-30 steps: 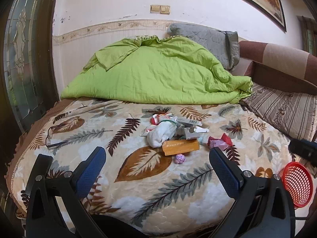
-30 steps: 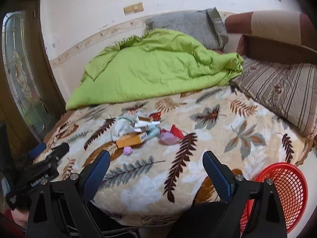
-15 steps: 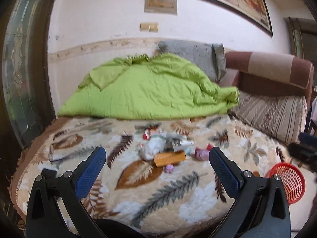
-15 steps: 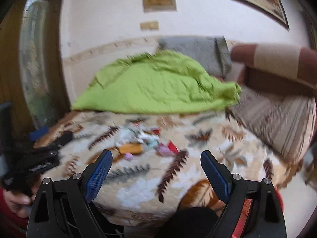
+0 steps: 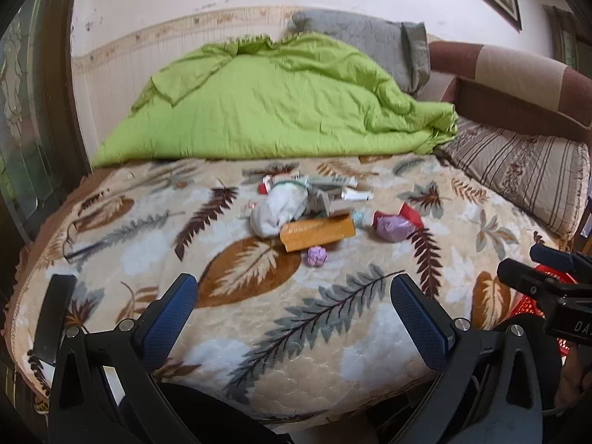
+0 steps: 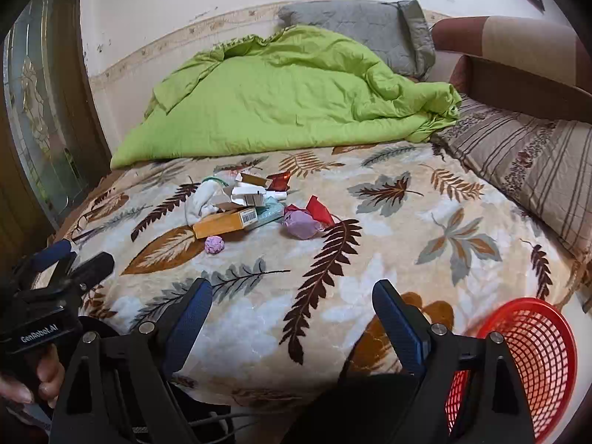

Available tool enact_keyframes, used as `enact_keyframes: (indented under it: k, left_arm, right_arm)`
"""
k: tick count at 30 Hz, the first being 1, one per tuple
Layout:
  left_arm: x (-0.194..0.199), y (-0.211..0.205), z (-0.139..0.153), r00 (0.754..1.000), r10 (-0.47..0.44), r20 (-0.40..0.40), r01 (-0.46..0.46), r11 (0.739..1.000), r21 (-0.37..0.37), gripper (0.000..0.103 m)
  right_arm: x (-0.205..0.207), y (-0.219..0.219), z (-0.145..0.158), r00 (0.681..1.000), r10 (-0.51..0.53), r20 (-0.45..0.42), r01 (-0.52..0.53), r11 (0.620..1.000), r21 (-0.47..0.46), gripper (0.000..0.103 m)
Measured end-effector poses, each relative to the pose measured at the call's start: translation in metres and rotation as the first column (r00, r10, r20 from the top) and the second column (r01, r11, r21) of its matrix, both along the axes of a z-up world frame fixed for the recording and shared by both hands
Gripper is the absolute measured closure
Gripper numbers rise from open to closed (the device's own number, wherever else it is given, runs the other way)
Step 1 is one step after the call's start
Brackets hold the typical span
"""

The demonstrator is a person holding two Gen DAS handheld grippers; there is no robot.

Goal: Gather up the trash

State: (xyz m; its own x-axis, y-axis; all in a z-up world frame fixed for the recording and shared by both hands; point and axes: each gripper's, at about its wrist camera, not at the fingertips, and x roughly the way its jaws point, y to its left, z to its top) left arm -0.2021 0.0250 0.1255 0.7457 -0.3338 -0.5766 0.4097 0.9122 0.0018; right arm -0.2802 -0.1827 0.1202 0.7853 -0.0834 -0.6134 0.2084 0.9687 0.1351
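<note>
A heap of trash lies in the middle of the leaf-patterned bed: an orange box [image 5: 317, 235] [image 6: 225, 223], a white crumpled bag [image 5: 278, 211] [image 6: 201, 202], small white cartons [image 6: 248, 194], a purple paper ball [image 5: 317, 256] [image 6: 215, 245], a mauve wrapper [image 5: 393, 227] [image 6: 301, 224] and red foil [image 6: 320, 210]. My left gripper [image 5: 294, 302] hangs open over the near edge of the bed, short of the heap. My right gripper [image 6: 292, 309] is open too, empty, near the front edge. A red mesh basket [image 6: 532, 347] [image 5: 555, 281] sits at the right.
A green quilt [image 5: 273, 103] is piled at the back of the bed against a grey pillow [image 5: 370, 40]. A striped cushion [image 6: 529, 159] and brown sofa back stand on the right. Eyeglasses [image 5: 72, 235] and a dark flat object [image 5: 51, 318] lie at the bed's left edge.
Both views tilted up toward the wall half a second ago and now point back down at the bed, closer to the trash. Both grippers stay open and empty.
</note>
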Motion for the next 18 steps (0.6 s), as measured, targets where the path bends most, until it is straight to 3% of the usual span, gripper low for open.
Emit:
enact_keyframes:
  k: [12,18]
  left_arm:
    - [0.053,-0.003,-0.030,0.990,0.005,-0.141,-0.007,1.000,-0.009,0.000]
    - [0.089,-0.016,-0.045,0.977,-0.014,-0.214,0.008,1.000,-0.028,0.000]
  right_arm:
    - [0.053,-0.014,-0.017,0.998,0.034,-0.057,-0.032,0.999,0.032,0.014]
    - [0.105,-0.030,-0.034,0.994,0.031,-0.107,-0.022,0.996,0.084,0.014]
